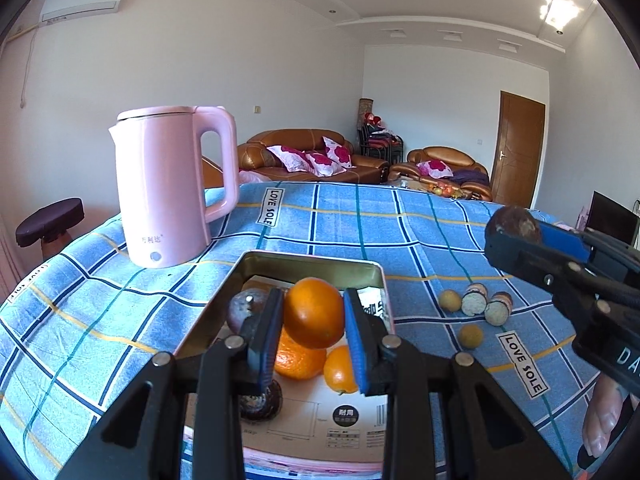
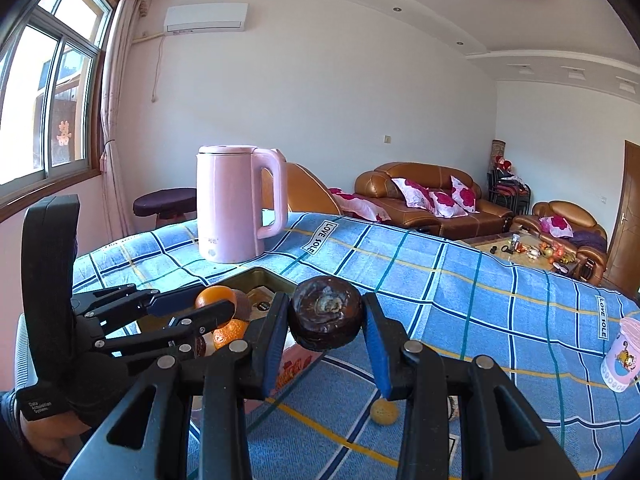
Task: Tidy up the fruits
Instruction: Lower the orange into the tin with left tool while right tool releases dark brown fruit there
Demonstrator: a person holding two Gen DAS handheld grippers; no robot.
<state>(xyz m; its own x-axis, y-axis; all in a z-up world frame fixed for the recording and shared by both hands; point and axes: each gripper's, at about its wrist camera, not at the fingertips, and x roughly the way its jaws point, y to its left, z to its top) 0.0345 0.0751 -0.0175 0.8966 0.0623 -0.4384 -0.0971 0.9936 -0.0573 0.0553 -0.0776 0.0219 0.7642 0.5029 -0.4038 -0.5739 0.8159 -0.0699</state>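
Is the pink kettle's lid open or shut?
Shut. The kettle stands upright on the cloth, its lid lying flat on the rim.

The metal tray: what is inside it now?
The metal tray holds two oranges, dark fruits and printed paper; the left gripper, holding another orange, hides part.

Blue checked cloth (image 1: 420,232) over table; kettle (image 1: 168,188), tin tray (image 1: 312,266), loose fruit (image 1: 474,304).

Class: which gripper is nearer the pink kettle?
Left. The left gripper, holding an orange over the tin, sits just before the pink kettle; the right gripper is farther right.
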